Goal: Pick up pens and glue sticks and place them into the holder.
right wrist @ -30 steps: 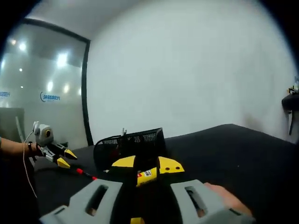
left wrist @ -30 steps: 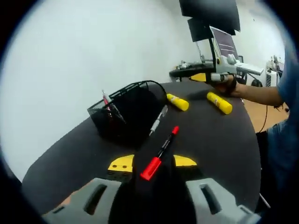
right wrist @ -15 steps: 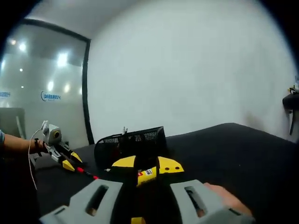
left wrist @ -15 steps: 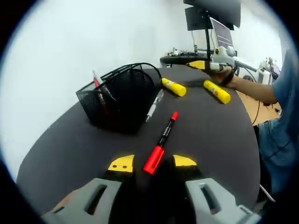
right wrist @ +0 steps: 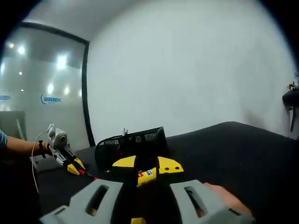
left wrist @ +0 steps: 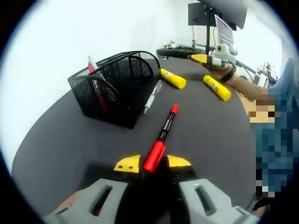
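Note:
A black mesh holder (left wrist: 112, 88) stands on the round black table (left wrist: 60, 149), with a red pen and another pen sticking out of it. A red marker (left wrist: 162, 135) lies on the table. My left gripper (left wrist: 154, 162) is open, its yellow jaws on either side of the marker's cap end. Two yellow glue sticks (left wrist: 173, 78) (left wrist: 217, 87) and a silver pen (left wrist: 152, 96) lie beyond the holder. My right gripper (right wrist: 147, 164) is shut on a yellow glue stick (right wrist: 147, 175), facing the holder (right wrist: 133, 142). The left gripper (right wrist: 74, 165) touches the marker (right wrist: 88, 175).
A person's hand and forearm (left wrist: 236, 81) hold the right gripper (left wrist: 208, 59) over the table's far edge, blue sleeve at the right. Monitors (left wrist: 210, 11) and a cluttered desk stand behind. A white wall and a glass partition (right wrist: 42, 93) back the table.
My left gripper has come down and forward onto the red marker; in the right gripper view it slid right until its tips reached the marker. The right gripper stays still with its glue stick.

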The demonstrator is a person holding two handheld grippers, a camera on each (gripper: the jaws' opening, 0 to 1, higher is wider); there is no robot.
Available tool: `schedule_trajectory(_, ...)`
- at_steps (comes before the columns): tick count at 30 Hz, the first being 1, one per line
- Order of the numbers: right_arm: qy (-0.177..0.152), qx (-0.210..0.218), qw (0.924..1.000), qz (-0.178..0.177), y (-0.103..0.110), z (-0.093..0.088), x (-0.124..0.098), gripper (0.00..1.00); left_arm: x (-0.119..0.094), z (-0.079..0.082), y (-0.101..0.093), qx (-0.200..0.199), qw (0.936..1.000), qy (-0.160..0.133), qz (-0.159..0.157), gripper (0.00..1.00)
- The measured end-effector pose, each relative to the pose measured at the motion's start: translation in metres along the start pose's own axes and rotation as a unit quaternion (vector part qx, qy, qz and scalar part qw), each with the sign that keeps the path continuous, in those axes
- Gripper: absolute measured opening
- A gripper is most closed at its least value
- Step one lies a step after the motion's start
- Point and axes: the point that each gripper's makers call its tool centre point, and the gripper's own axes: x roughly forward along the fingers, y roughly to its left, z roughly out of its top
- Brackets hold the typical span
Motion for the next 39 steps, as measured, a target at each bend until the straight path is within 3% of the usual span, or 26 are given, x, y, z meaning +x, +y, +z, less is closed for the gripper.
schedule_trajectory(10, 0.000, 0.002, 1.0000, -0.001, 0.000, 0.000, 0.000, 0.12, 0.000, 0.000, -0.010, 0.003, 0.9998, 0.017, 0.001, 0.07)
schedule_trajectory(20, 0.002, 0.004, 1.0000, -0.002, 0.000, -0.001, -0.001, 0.12, -0.006, 0.010, -0.032, 0.007, 0.9999, -0.001, -0.010, 0.06)
schedule_trajectory(30, -0.004, 0.018, 0.9998, -0.003, -0.002, 0.002, -0.003, 0.12, -0.024, 0.046, -0.047, -0.016, 0.9957, -0.090, -0.015, 0.06)
schedule_trajectory(34, -0.007, 0.025, 0.9997, -0.003, -0.002, 0.003, -0.004, 0.12, -0.034, 0.068, -0.055, -0.029, 0.9884, -0.149, -0.015, 0.06)
schedule_trajectory(39, -0.010, 0.048, 0.9986, 0.019, 0.004, 0.004, -0.005, 0.13, -0.043, 0.086, -0.068, -0.042, 0.9794, -0.197, -0.019, 0.06)
